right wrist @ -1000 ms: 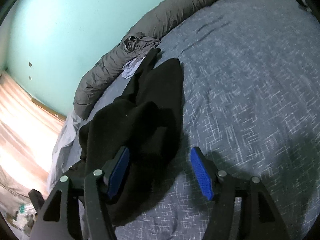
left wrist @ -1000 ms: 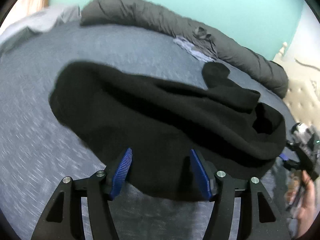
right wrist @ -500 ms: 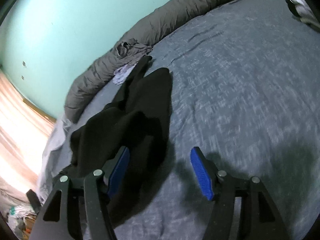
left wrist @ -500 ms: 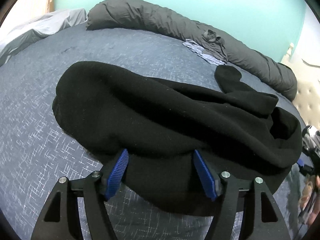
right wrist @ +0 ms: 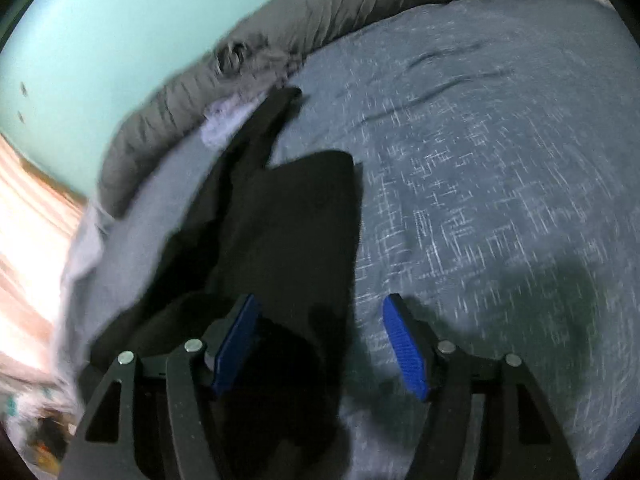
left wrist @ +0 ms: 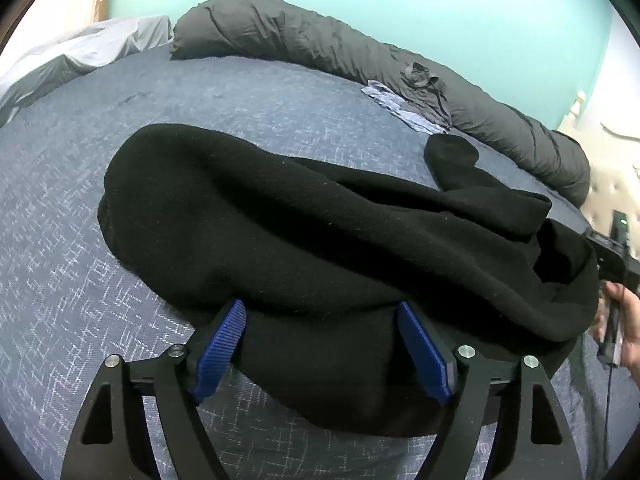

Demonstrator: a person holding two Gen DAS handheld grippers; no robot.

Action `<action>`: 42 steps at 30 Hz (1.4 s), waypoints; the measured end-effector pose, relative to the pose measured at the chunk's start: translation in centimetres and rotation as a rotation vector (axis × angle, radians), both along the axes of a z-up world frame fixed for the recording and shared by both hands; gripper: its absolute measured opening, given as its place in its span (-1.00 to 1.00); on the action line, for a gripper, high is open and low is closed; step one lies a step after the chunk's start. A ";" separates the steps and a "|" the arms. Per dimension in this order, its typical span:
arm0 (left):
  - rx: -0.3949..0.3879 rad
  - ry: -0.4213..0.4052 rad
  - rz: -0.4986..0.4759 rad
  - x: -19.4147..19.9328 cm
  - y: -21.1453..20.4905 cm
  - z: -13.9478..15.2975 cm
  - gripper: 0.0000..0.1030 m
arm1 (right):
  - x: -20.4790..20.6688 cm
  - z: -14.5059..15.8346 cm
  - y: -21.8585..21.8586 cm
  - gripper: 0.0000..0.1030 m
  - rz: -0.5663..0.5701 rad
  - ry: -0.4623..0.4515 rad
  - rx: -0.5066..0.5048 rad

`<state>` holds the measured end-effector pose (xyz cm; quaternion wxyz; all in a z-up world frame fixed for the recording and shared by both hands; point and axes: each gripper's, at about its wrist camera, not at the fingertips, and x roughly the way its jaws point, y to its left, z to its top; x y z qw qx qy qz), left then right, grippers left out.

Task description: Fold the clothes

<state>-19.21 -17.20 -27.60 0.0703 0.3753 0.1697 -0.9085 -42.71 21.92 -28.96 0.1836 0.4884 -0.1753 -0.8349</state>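
A black fleece garment (left wrist: 304, 232) lies in a loose, rumpled heap across the middle of a blue-grey patterned bedspread (left wrist: 72, 280). It fills the centre of the left wrist view, with thick rolls of cloth running from centre left to the right edge and a narrow part, perhaps a sleeve, poking up at the upper right. It is bunched, not flat or squared off.

The left gripper (left wrist: 322, 344) sits at the bottom of that view. Its blue-padded jaws stand wide apart with the near edge of the garment between them, and they grip nothing.

In the blurred right wrist view, the right gripper (right wrist: 322, 340) is also spread wide. The left pad overlaps the dark cloth at lower centre; the right pad is over bare bedspread. It holds nothing.

A rolled grey duvet (left wrist: 340, 56) lies along the top of the left view against a turquoise wall (left wrist: 440, 8), with a small pile of grey and pale clothes (left wrist: 416, 96) beside it. The person's hand (left wrist: 624, 320) shows at the right edge.

This looks like a moment of arranging the garment. Next, each gripper needs a clear edge or corner to pinch, so the cloth can be drawn out smooth.
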 end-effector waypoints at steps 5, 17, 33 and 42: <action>0.012 0.004 0.002 -0.1 -0.2 0.2 0.59 | -0.9 -0.9 -2.0 0.28 0.062 -0.002 0.057; 0.006 0.010 0.000 -0.1 -0.2 0.4 0.59 | 2.1 3.1 -0.7 -0.93 0.079 0.114 0.037; 0.024 0.020 0.027 0.3 -0.9 0.5 0.59 | 15.5 9.5 19.4 -0.93 -0.264 0.180 0.139; 0.026 0.021 0.031 0.6 -1.4 0.7 0.59 | 17.2 1.7 21.3 -0.87 -0.219 -0.092 0.293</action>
